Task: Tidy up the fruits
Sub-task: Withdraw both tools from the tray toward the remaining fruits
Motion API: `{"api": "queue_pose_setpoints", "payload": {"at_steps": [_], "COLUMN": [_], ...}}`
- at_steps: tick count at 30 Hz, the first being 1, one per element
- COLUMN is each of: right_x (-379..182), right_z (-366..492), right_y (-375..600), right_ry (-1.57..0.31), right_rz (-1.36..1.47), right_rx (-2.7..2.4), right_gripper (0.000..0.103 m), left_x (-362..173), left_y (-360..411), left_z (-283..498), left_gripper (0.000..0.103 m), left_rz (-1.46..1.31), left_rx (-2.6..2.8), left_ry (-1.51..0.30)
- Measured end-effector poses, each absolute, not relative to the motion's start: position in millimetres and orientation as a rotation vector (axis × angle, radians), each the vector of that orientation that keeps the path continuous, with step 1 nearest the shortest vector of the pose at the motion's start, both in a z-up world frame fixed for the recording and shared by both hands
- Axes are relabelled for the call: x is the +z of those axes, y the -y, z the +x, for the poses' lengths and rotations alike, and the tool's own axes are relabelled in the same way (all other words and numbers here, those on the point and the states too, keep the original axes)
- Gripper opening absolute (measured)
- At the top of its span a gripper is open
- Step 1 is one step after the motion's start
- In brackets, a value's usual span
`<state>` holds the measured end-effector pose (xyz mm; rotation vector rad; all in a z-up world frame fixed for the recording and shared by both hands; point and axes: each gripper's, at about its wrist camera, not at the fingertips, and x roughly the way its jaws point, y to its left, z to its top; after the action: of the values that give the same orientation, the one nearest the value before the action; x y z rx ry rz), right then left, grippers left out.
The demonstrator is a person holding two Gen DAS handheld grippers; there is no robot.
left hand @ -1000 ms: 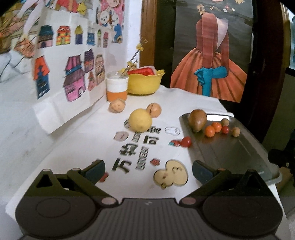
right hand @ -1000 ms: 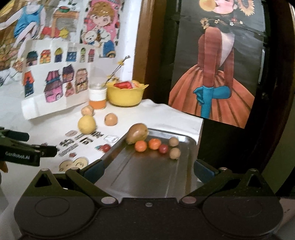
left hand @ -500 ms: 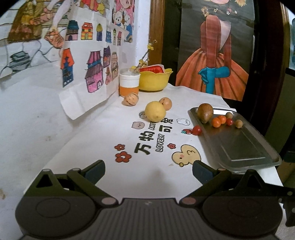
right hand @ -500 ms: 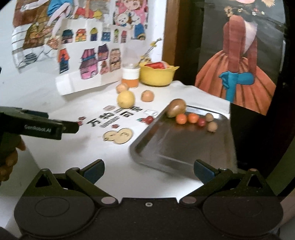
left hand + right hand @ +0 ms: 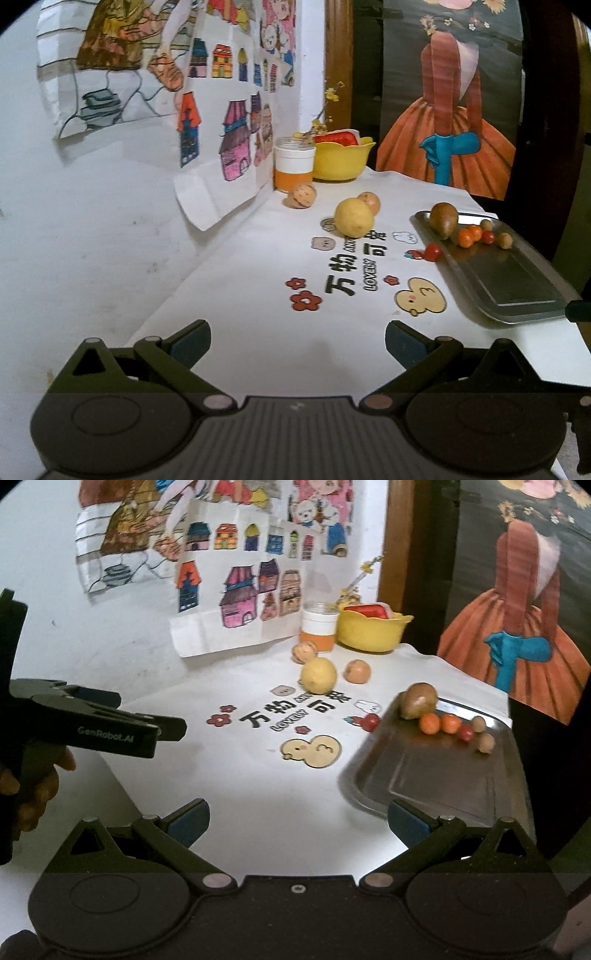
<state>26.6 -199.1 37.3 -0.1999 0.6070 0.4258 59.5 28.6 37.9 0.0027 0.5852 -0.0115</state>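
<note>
A steel tray (image 5: 517, 284) (image 5: 436, 775) lies at the table's right side and holds a brown avocado (image 5: 443, 218) (image 5: 417, 699), two small oranges (image 5: 469, 234) (image 5: 439, 723), a red cherry tomato (image 5: 466, 733) and two tan round fruits (image 5: 485, 743). On the white cloth sit a yellow lemon (image 5: 353, 217) (image 5: 318, 675), a tan round fruit (image 5: 371, 201) (image 5: 357, 671), a walnut (image 5: 301, 195) (image 5: 304, 652) and a red tomato (image 5: 431, 252) (image 5: 371, 722) beside the tray. My left gripper (image 5: 297, 341) (image 5: 147, 720) and right gripper (image 5: 297, 821) are both open, empty, at the near table edge.
A yellow bowl (image 5: 341, 158) (image 5: 373, 631) with red contents and a white-and-orange jar (image 5: 294, 164) (image 5: 319, 627) stand at the back. Drawings hang on the left wall (image 5: 110, 221). A person's hand (image 5: 33, 786) holds the left gripper. Dark drop beyond the tray's right.
Both grippers have pulled back from the fruits toward the near table edge; more of the cloth and wall shows. No fruit has moved. Both stay open.
</note>
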Motion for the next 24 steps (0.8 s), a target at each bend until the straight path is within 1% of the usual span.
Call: {"api": "queue_pose_setpoints", "payload": {"at_steps": [14, 24], "right_x": [40.5, 36.5], "right_z": [60.8, 89.9], "right_y": [174.7, 185.6], "right_ry": [-0.587, -0.59], "right_rz": [-0.275, -0.294], "right_rx": [0.486, 0.461], "right_gripper": [0.102, 0.102], "left_x": [31.8, 25.9], "left_y": [-33.2, -23.8], "left_z": [92.3, 131.3], "left_gripper": [0.103, 0.103], "left_rz": [0.002, -0.021], "left_rx": [-0.025, -0.064], "left_ry": [-0.608, -0.64]}}
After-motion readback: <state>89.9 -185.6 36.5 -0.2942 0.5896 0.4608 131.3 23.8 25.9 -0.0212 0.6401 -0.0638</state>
